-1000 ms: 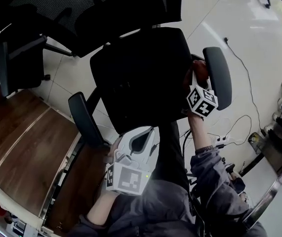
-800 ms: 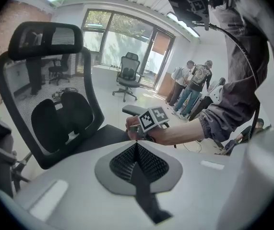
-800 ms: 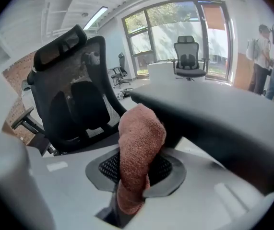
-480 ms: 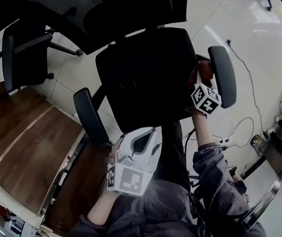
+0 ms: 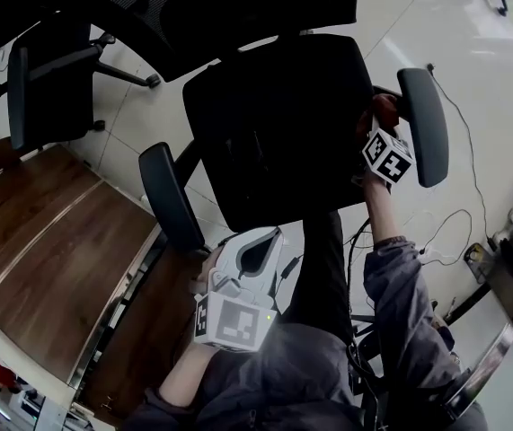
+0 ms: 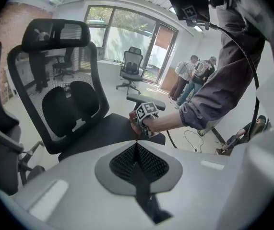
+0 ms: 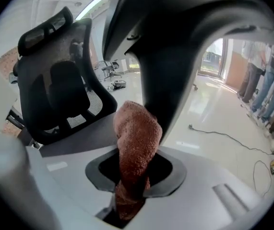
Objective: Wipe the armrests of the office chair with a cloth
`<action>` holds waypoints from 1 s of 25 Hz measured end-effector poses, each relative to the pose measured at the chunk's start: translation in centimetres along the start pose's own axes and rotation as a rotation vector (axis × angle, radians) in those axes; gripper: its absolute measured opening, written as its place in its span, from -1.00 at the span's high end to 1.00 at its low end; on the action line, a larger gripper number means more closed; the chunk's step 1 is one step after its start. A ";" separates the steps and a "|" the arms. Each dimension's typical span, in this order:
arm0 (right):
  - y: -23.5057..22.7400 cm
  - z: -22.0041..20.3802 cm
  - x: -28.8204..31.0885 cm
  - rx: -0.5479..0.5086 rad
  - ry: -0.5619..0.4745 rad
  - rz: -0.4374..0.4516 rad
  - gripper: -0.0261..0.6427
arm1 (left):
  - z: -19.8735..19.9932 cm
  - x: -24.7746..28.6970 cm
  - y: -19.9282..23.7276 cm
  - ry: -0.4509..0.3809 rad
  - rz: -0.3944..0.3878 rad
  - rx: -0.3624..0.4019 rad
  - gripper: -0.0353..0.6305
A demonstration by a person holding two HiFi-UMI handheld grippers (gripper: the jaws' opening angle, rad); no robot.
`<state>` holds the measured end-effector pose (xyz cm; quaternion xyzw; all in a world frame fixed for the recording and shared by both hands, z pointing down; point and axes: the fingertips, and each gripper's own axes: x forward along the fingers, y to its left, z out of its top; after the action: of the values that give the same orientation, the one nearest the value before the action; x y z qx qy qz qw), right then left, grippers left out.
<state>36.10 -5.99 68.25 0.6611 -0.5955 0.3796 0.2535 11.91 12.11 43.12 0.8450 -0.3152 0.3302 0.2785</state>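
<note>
The black office chair (image 5: 274, 124) stands below me, with its left armrest (image 5: 171, 196) and right armrest (image 5: 422, 137) in the head view. My right gripper (image 5: 378, 124) is shut on a reddish-brown cloth (image 5: 384, 108), which it holds against the inner side of the right armrest. In the right gripper view the cloth (image 7: 137, 143) sticks up from the gripper (image 7: 133, 181) and touches the dark armrest (image 7: 175, 56). My left gripper (image 5: 254, 245) hangs near my lap, shut and holding nothing. From the left gripper (image 6: 137, 150) the right gripper's marker cube (image 6: 148, 111) shows beside the armrest (image 6: 146, 100).
A second black chair (image 5: 49, 88) stands at the upper left beside a wooden desk (image 5: 40, 241). Cables (image 5: 454, 232) lie on the tiled floor to the right. People (image 6: 194, 75) and another chair (image 6: 132, 66) stand far back in the room.
My right gripper has slid the cloth along the right armrest toward the chair's back. The left gripper has stayed where it was.
</note>
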 end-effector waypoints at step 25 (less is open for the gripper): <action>1.1 -0.2 -0.5 -0.214 0.011 0.081 0.65 | 5.1 2.7 -4.9 0.012 0.123 -0.032 0.85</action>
<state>34.95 -5.74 67.83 0.6033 -0.6575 0.3275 0.3105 18.97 10.87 40.63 0.8174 -0.3703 0.3466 0.2730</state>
